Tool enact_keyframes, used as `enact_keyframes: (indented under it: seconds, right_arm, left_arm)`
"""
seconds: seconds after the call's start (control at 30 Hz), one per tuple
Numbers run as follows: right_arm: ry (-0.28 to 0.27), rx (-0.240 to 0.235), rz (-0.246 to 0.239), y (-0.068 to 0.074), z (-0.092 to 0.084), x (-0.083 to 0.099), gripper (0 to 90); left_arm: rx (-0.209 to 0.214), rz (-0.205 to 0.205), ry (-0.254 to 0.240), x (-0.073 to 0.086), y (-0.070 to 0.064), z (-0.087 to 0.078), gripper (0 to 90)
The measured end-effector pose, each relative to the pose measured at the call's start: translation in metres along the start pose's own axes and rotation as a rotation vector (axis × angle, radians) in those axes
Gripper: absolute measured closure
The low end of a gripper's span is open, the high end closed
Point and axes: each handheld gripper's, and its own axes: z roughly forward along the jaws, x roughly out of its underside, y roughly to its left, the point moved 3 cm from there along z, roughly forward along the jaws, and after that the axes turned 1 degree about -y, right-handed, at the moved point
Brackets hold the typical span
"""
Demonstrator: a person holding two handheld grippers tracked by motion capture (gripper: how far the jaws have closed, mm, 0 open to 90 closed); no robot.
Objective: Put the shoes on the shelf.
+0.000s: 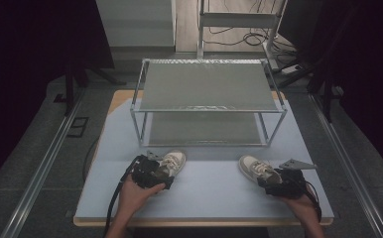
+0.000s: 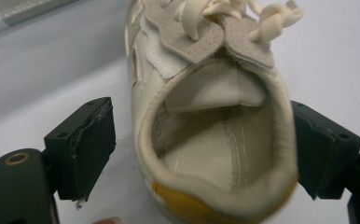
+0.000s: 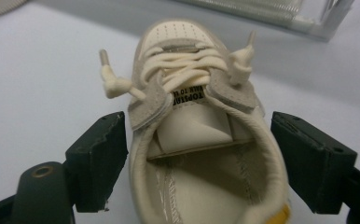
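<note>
Two cream low-top sneakers with cream laces stand on the pale blue table top. The left sneaker has its heel between the jaws of my left gripper; the jaws stand wide, the right one at the heel collar, the left one apart from it. The right sneaker lies heel-first between the jaws of my right gripper, with a narrow gap on each side. Both heels carry a yellow tab. Each gripper is held by a hand at the table's near edge.
A two-level metal rack with grey shelves stands at the far half of the table, just beyond the toes of the shoes. Floor rails run along both sides of the table. Cables lie on the floor behind the rack.
</note>
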Motion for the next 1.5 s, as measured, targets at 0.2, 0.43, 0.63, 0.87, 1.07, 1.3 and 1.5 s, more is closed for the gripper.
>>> enact_keyframes:
  seconds: [0.2, 0.43, 0.63, 0.87, 1.07, 1.3, 1.5]
  right_arm:
    - [0.030, 0.017, 0.003, 0.000, 0.011, 0.004, 20.8]
    - [0.049, 0.018, 0.000, -0.001, 0.015, 0.004, 21.1]
    - [0.071, 0.014, 0.001, -0.001, 0.018, 0.005, 21.6]
    - [0.068, 0.005, -0.007, -0.002, 0.017, 0.005, 24.9]
    - [0.038, -0.006, 0.011, -0.001, 0.014, 0.004, 27.7]
    - [0.010, -0.004, 0.019, 0.003, 0.011, 0.000, 28.6]
    - [-0.012, -0.011, 0.017, 0.008, 0.009, -0.009, 28.9]
  left_arm:
    - [-0.009, -0.006, 0.039, -0.002, -0.001, 0.013, 15.7]
    - [-0.008, -0.003, 0.079, -0.004, -0.003, 0.023, 20.3]
    - [-0.021, -0.005, 0.065, -0.003, -0.003, 0.022, 23.0]
    - [-0.034, 0.011, 0.049, -0.003, -0.003, 0.021, 26.5]
    - [-0.038, 0.017, 0.027, -0.002, -0.001, 0.018, 28.7]
    - [-0.028, 0.012, -0.022, -0.003, -0.001, 0.012, 28.9]
    - [-0.020, 0.017, -0.048, -0.011, -0.003, 0.007, 29.0]
